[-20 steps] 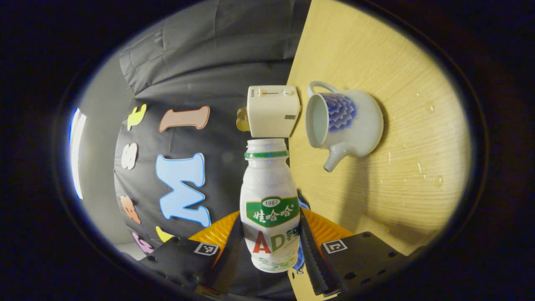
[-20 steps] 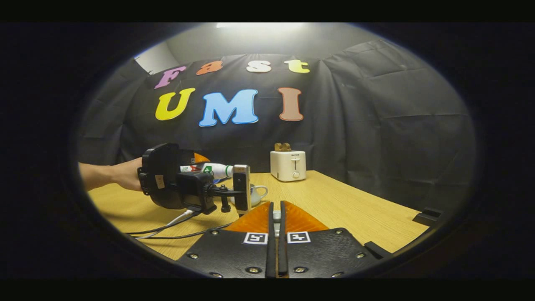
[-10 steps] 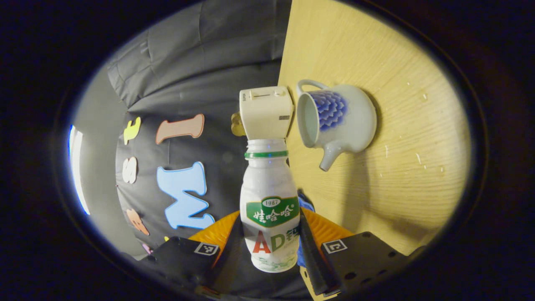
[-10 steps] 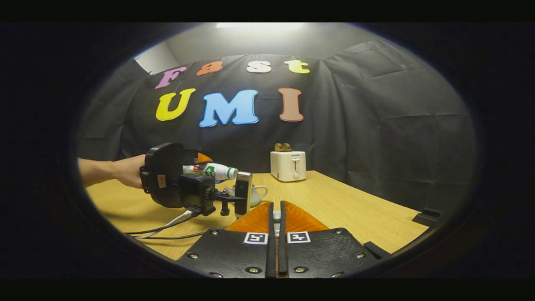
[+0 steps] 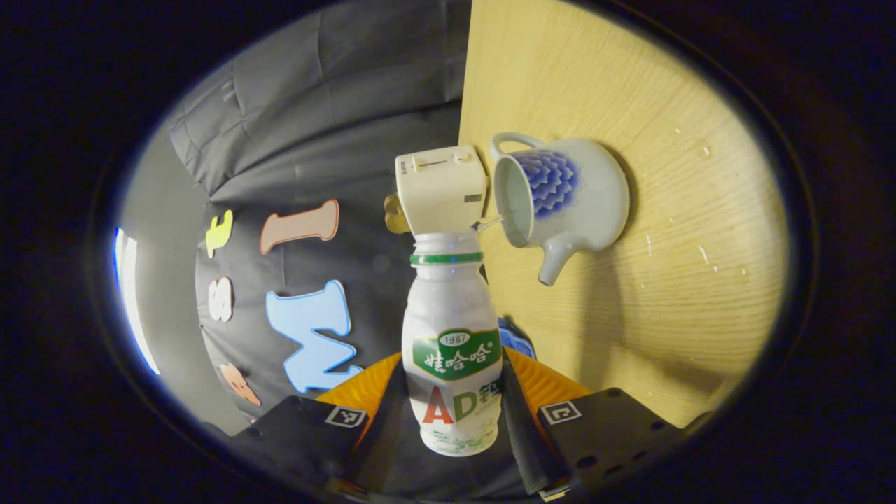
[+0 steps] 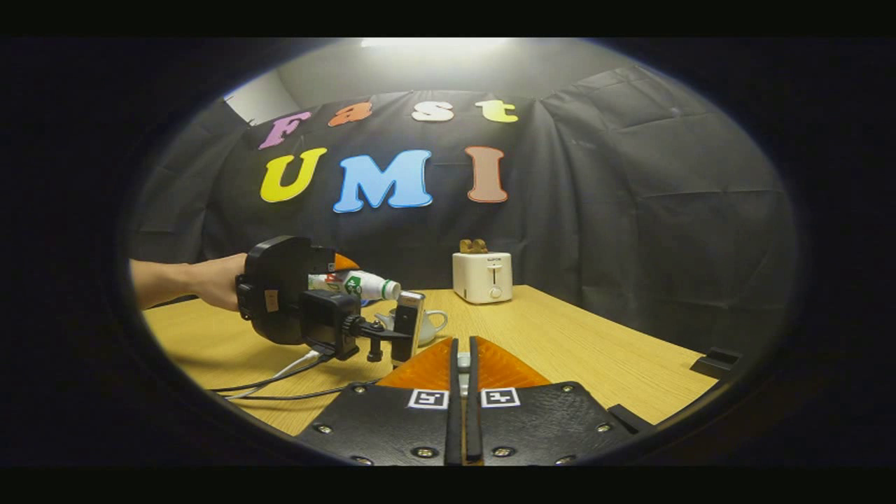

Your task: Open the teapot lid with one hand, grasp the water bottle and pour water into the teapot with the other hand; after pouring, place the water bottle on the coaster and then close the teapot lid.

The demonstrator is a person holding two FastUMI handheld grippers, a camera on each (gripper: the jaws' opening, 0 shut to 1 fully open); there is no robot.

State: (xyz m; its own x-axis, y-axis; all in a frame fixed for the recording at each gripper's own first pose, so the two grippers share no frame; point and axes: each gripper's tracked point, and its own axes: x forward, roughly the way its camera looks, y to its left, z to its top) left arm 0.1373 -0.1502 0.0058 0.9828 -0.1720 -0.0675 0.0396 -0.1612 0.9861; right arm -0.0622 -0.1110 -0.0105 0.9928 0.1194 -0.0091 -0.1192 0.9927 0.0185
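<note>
- 2 grippers matter here: your left gripper pinches the water bottle on both sides of its body, the bottle tipped onto its side with its open mouth toward the teapot.
- 1 second ago no water ran from the mouth; now a thin stream bridges the bottle's rim and the teapot's open top, so the pour has just begun.
- Over that second the bottle mouth has also crept closer to the pot's opening (the shift is small), which I judge puts the stream inside the rim.
- The teapot stands lidless on the desk, toward its back edge beside the toaster; droplets dot the wood near it.
- Your right gripper has its fingers pressed nearly together on something small and pale between the tips, likely the lid, though I cannot tell for sure. From the right gripper view your hand holds the left gripper low over the desk.
- Still ahead: finish pouring, right the bottle, set it on the coaster, then close the lid.
</note>
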